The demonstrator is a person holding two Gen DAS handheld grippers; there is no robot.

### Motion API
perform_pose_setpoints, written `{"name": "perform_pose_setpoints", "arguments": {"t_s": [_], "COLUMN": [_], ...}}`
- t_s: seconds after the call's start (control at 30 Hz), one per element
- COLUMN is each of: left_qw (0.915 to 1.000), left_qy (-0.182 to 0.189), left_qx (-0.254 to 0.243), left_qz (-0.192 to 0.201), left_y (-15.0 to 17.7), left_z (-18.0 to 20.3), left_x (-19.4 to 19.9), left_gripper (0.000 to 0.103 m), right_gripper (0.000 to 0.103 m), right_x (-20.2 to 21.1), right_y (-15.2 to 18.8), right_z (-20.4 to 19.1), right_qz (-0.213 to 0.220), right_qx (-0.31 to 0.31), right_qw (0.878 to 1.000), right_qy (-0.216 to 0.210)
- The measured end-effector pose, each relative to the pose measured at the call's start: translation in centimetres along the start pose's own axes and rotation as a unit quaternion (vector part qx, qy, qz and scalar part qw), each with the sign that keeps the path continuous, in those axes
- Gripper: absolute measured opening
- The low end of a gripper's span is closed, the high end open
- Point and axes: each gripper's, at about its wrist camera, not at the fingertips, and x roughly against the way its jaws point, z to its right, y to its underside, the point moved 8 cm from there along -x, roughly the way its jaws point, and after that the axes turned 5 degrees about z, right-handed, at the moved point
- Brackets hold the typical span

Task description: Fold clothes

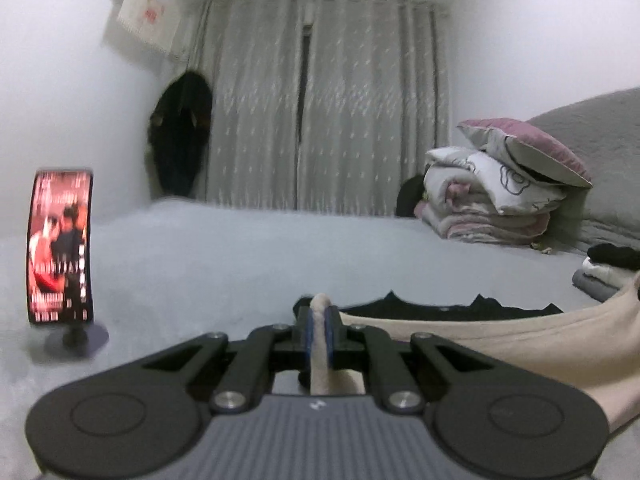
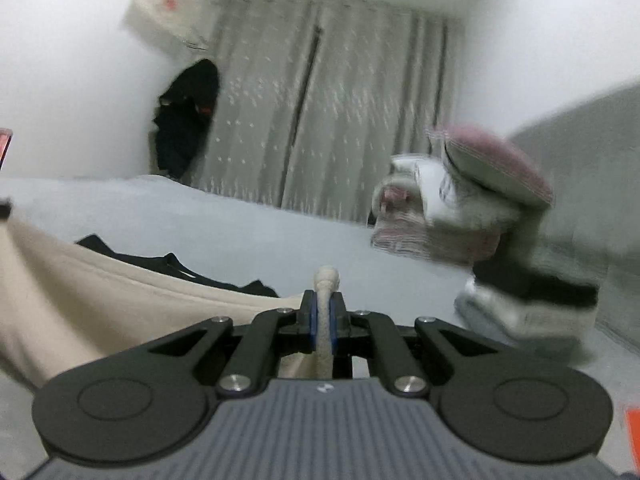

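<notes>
A beige garment (image 1: 520, 344) hangs stretched between my two grippers above the pale grey bed (image 1: 200, 256). My left gripper (image 1: 320, 312) is shut on one pinched edge of it, and the cloth runs off to the right. In the right wrist view my right gripper (image 2: 326, 300) is shut on another pinched edge, with the beige garment (image 2: 100, 292) spreading away to the left. A black garment (image 1: 440, 308) lies flat on the bed behind the beige one, also visible as the black garment (image 2: 180, 268) in the right wrist view.
A phone (image 1: 60, 244) on a round stand plays video at the left. Folded clothes (image 2: 528, 304) are stacked at the right, with a heap of bedding and a pink pillow (image 1: 504, 184) behind. Grey curtains (image 1: 320, 100) and a hanging dark coat (image 1: 180, 136) fill the back.
</notes>
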Motion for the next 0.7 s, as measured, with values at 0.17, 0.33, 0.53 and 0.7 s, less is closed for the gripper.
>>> {"name": "perform_pose_setpoints", "arguments": {"t_s": [0.17,0.33,0.53,0.7], "left_qw": [0.9992,0.9967,0.9919,0.9942], "left_qy": [-0.011,-0.021,-0.037,-0.026], "left_qx": [-0.019,-0.037,-0.02,0.007], "left_qz": [-0.035,-0.069,-0.12,-0.104], "left_y": [0.9,1.8,1.7,-0.2], "left_z": [0.5,1.0,0.3,0.0], "left_x": [-1.8,-3.6,-4.4,-3.4], "left_gripper": [0.007,0.007,0.031,0.04], "right_gripper": [0.007,0.007,0.02,0.041], "right_x": [-1.5,-4.1,-6.1,-5.6], "right_y": [0.7,2.8,4.8,3.8], "right_z": [0.7,0.9,0.6,1.1], "right_qz": [-0.015,-0.09,-0.181,-0.18], "right_qx": [0.006,0.004,0.004,-0.03], "right_qw": [1.0,0.996,0.983,0.983], "right_qy": [0.016,0.017,0.015,0.024]}}
